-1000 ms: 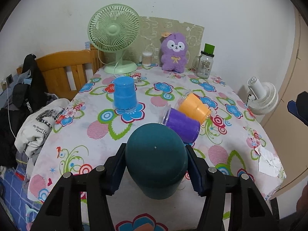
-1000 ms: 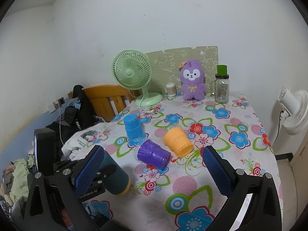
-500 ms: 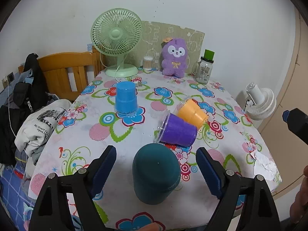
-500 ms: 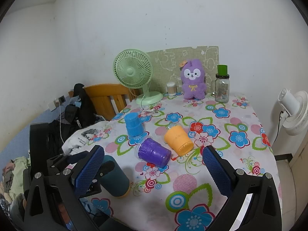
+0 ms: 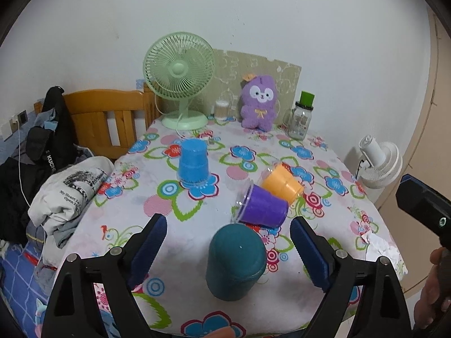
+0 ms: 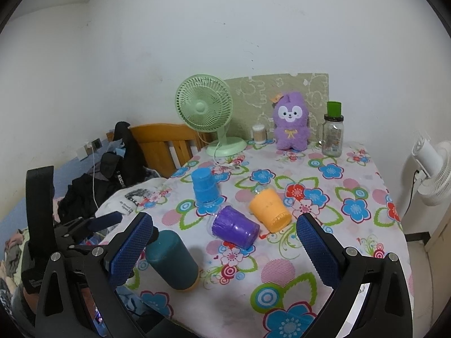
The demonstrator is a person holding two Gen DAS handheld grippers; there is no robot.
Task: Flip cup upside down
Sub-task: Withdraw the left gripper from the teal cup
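We are holding left claw [image 5: 228, 249] spread wide, gripping nothing; teal cup [image 5: 235, 262] sitting inverted, lower centre of frame, on surface [image 5: 157, 202]. Right claw [image 6: 222, 250] also gaping, idle.

The left gripper [image 5: 227, 249] hangs with its jaws spread wide, gripping nothing. The right gripper [image 6: 224, 249] is likewise wide apart and empty-handed.

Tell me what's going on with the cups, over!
Left gripper open, empty. Right gripper open, empty. Teal cup upside down, released; blue cup upside down too. Purple cup and orange cup on their sides. Nothing blocking.
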